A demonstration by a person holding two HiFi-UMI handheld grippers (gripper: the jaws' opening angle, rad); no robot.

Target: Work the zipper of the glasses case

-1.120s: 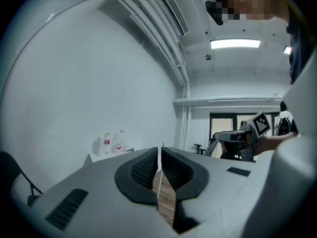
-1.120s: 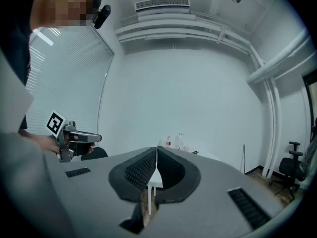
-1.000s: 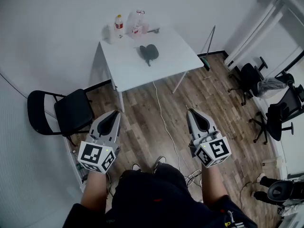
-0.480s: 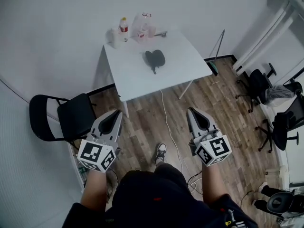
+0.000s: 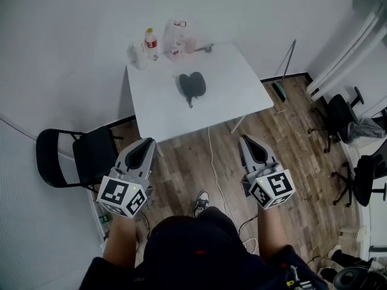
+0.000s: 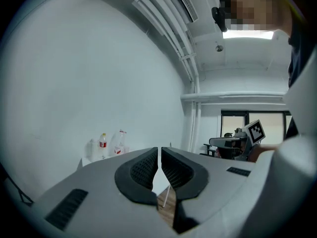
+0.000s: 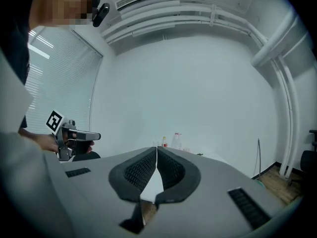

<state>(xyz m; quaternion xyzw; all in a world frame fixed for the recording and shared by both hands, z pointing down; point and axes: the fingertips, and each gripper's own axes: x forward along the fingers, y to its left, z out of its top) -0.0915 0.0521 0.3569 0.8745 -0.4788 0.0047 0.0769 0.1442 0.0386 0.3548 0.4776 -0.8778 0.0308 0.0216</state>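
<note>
No readable text or labels anywhere.

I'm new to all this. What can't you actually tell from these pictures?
- Glasses case, head view: too far and small to show whether it is zipped shut.
- Bottles, head view: labels too small to read.
- Gripper views: the left gripper and right gripper themselves block the case.

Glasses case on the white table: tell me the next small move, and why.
Probably bring both grippers forward to the near edge of the white table. The glasses case lies in the middle of it, with nothing touching it. The left gripper and right gripper are over the wooden floor, short of the table, jaws shut and empty. Neither can reach the zipper from here.
</note>
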